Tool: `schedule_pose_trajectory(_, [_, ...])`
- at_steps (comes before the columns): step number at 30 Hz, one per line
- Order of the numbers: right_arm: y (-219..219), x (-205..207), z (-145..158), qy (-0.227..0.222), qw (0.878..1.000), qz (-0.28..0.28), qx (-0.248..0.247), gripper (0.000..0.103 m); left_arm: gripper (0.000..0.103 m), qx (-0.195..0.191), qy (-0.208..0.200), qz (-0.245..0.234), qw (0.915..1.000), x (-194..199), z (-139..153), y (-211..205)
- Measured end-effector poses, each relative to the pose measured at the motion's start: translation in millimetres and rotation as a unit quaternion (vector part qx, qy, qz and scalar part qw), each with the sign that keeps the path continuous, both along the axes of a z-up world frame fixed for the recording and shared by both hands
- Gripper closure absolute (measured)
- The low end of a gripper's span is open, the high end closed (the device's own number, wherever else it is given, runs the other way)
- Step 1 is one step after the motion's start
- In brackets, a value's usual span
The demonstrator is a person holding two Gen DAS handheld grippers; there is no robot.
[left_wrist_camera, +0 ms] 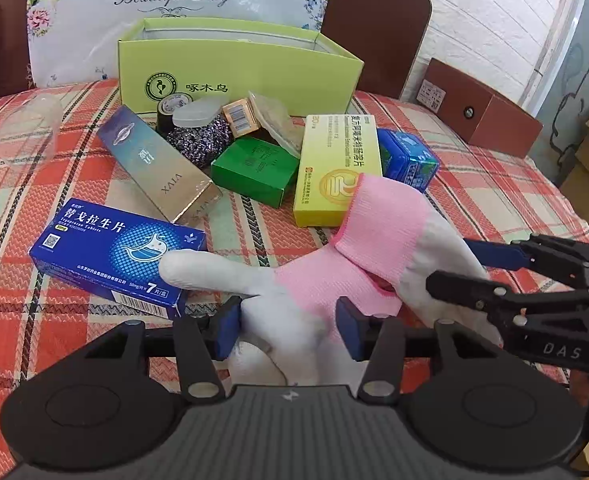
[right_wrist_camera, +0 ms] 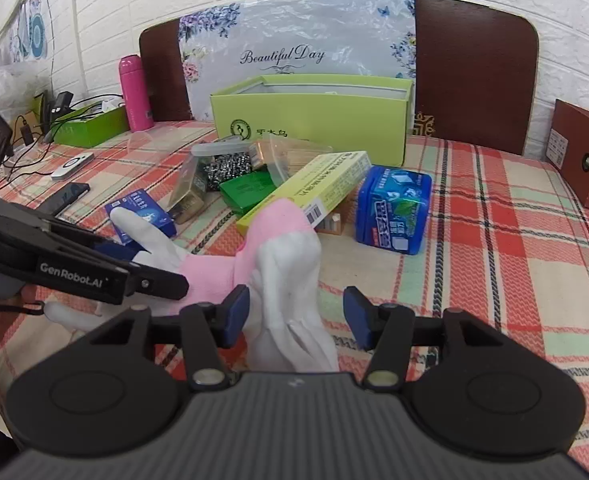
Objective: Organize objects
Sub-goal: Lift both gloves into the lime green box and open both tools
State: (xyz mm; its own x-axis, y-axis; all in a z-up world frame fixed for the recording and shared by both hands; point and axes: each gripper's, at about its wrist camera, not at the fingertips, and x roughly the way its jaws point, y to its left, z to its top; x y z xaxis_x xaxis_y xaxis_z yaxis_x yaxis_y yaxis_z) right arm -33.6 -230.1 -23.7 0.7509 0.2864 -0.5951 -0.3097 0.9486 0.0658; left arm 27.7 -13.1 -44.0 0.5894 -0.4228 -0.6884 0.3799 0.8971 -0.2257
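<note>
**Pink-and-white glove lying across both sets of jaws**

Knit fabric, pink at the cuff and white at the fingers: the glove (left_wrist_camera: 334, 276) is resting on the checked tablecloth (left_wrist_camera: 14, 200), nearest of all the clutter to both tools. Its long axis is running roughly left to right across the table, with one white finger stretching over the blue pill box (left_wrist_camera: 114, 252) and the pink cuff folding up toward the yellow box (left_wrist_camera: 336, 168).

The left gripper (left_wrist_camera: 288, 330) is standing spread, its blue pads on either side of the white middle of the glove; no squeeze is showing. The right gripper (right_wrist_camera: 296, 318) is also standing spread, with the bunched white end of the glove (right_wrist_camera: 290, 280) sitting between its pads, closer to the left pad, and a clear gap at the right pad.

Judgement: both tools are about equally near, each straddling a different end, so the glove is lying crosswise to each pair of fingers. The green open box (left_wrist_camera: 238, 64) is waiting well beyond the clutter, a likely destination.
</note>
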Motion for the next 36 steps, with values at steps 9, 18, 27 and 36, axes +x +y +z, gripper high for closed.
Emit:
schedule_pose_trajectory(9, [12,3,-8,0.006,1.000,0.006,-0.020,0.049,0.054,0.006,0.001,-0.038,0.9993,-1,-2,-11])
schedule_pose_trajectory(18, [19,6,-15,0.023,0.999,0.013,-0.027,0.085,0.097,0.002,0.008,-0.064,0.9979,-6,1,-11])
schedule_pose_trajectory(27, [8,9,17,-0.019,0.999,-0.001,0.042,0.090,0.097,-0.032,-0.062,-0.035,0.9970,-1,52,11])
schedule_pose_trajectory(36, [5,40,65,-0.078,0.994,-0.004,0.070,0.090,0.097,-0.078,-0.121,0.011,0.9895,38,106,28])
